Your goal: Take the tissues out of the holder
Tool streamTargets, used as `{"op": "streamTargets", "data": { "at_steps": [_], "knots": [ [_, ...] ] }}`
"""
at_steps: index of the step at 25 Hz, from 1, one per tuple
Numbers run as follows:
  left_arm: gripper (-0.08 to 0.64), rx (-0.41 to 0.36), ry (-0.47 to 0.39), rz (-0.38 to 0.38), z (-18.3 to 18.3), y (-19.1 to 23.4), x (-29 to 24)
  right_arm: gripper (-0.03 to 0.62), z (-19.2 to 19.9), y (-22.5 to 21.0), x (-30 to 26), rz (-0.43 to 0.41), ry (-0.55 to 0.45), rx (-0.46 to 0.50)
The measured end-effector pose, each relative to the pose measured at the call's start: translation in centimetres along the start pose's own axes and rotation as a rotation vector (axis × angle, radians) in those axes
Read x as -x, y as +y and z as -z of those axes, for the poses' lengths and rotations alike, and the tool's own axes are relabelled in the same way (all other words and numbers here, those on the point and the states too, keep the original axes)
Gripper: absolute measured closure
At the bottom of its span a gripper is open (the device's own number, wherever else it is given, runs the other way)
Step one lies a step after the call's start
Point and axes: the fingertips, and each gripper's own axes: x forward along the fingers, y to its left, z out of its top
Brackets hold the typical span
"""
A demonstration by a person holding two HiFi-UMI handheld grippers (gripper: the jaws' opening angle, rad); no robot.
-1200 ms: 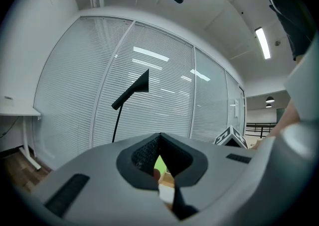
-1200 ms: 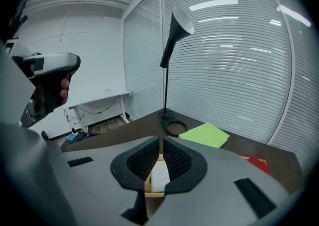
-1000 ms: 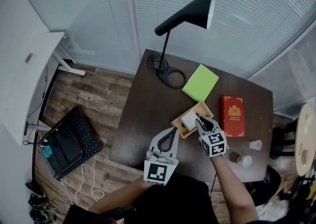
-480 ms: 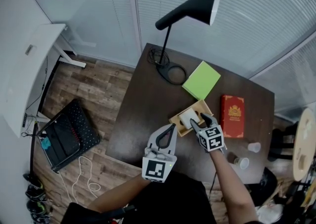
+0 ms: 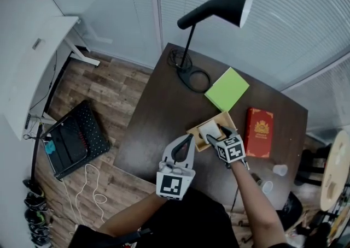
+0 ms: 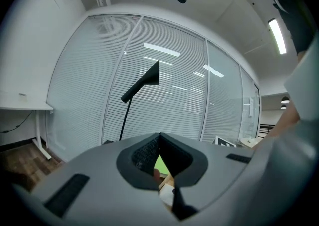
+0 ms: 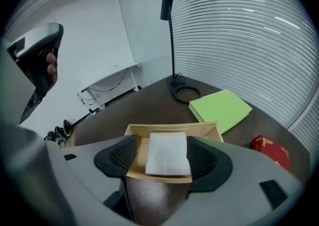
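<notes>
Approach is judged in hand: right tongs (image 5: pixel 215 133), just opened, are poised released astride the tissues (image 7: pixel 168 154) lying in the holder (image 7: pixel 172 129) on the tabletop (image 5: pixel 158 116), left tongs (image 5: pixel 191 137) are seen clenched empty; lowering and closing on them is called for next.

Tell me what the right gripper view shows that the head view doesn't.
Only the right gripper view: the right gripper's jaws, which have just been opening, stand apart, the holder and its tissues seen between them. Only the head view: a black case on the floor and a white cup. Both: the green pad, red box and lamp.
</notes>
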Motion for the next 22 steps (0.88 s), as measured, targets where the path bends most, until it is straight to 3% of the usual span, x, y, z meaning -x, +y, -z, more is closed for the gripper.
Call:
{"op": "streamTargets", "data": {
  "at_steps": [6,14,22],
  "knots": [
    [0.56,-0.038,0.0,-0.028,0.6,-0.1,-0.2,0.256,0.4,0.1,-1.7,-0.025,0.04,0.009],
    [0.56,0.01,0.025,-0.05,1.5,0.4,-0.5,0.221,1.7,0.0,-4.0,-0.07,0.136,-0.014],
    [0.56,0.051,0.035,-0.039,2.1,0.6,-1.1,0.204,2.8,-0.7,-4.8,-0.056,0.252,0.023]
  ]
}}
